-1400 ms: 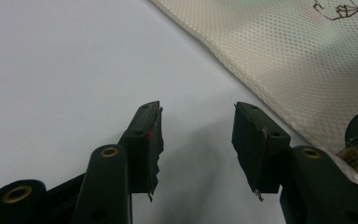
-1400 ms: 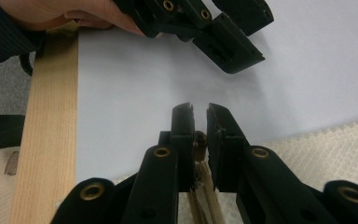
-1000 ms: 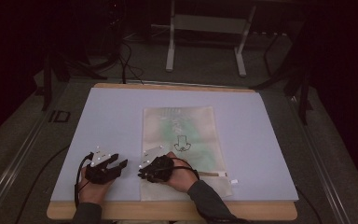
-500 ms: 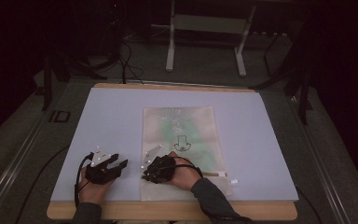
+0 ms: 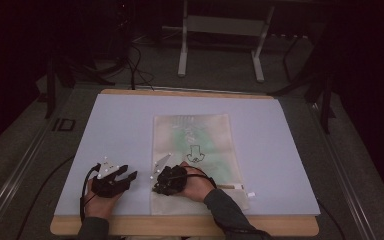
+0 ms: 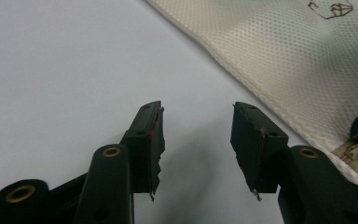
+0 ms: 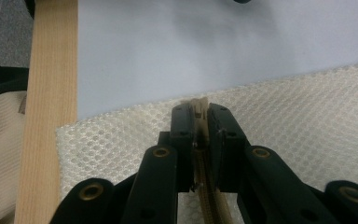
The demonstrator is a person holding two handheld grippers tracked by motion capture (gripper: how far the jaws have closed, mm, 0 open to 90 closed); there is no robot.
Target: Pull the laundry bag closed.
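My left gripper (image 6: 196, 140) is parked on the blue mat (image 5: 130, 130), jaws apart, nothing between them. The right gripper (image 7: 200, 116) just nipped back shut on the zipper (image 7: 199, 108) of the mesh bag (image 5: 200, 135) at mid-table, so I'd guess zipping's next.

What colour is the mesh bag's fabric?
Off-white mesh bag with a faint green print; clearest in the left gripper view.

My right hand (image 5: 192, 184) covers the mesh bag (image 5: 200, 145) near its front left corner. The drawing (image 5: 196, 153) on it is too small to read. My clamped right jaws hide the zipper pull (image 7: 199, 122) behind them.
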